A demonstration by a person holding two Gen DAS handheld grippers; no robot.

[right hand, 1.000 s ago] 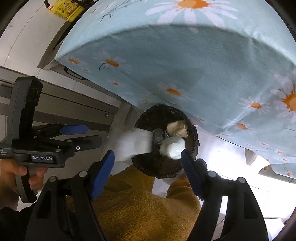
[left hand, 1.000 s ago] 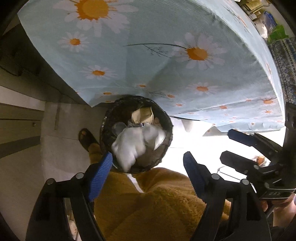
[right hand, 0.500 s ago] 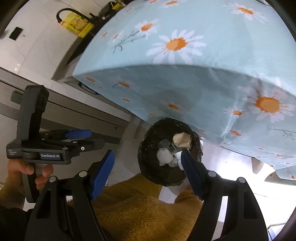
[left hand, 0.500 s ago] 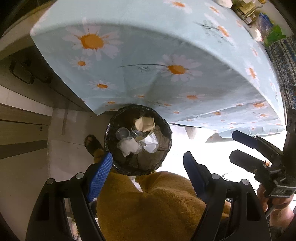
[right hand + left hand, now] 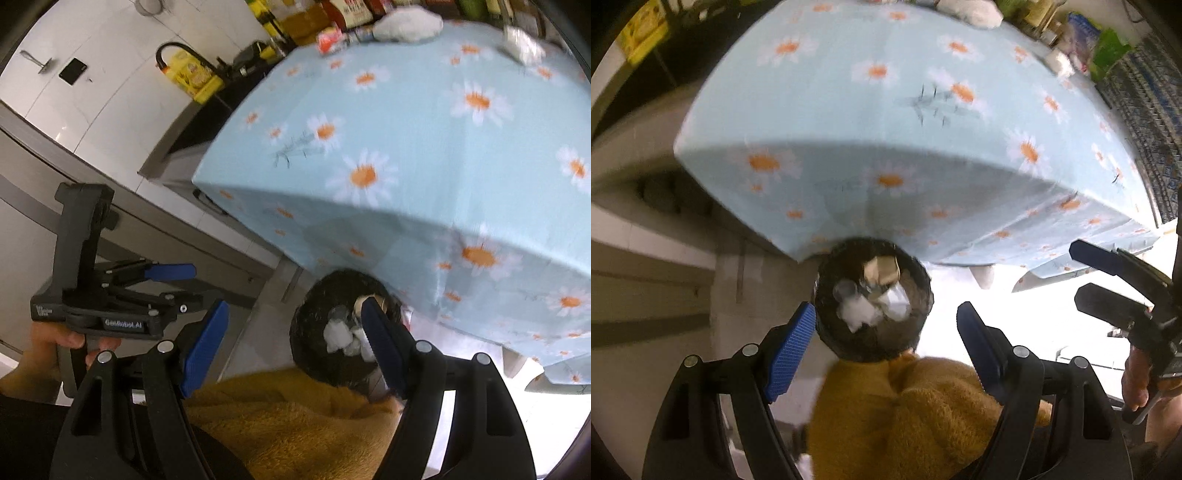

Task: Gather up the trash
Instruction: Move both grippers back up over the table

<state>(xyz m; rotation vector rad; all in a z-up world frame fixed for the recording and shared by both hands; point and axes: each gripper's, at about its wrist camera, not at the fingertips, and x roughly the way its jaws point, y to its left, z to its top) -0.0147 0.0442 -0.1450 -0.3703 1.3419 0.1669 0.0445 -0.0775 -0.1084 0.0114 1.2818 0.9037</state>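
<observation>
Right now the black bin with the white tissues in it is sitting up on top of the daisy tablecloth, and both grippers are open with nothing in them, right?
Not quite. The black bin sits down on the floor, beside the table edge and below the daisy tablecloth, as the left wrist view shows. The white tissues are in it, and the left gripper and right gripper are open with nothing in them.

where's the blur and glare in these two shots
Left wrist view: tablecloth smeared by motion, floor beside the bin blown out white. Right wrist view: cloth daisies soft, far clutter blurred, both heavily fisheye-bent.
</observation>
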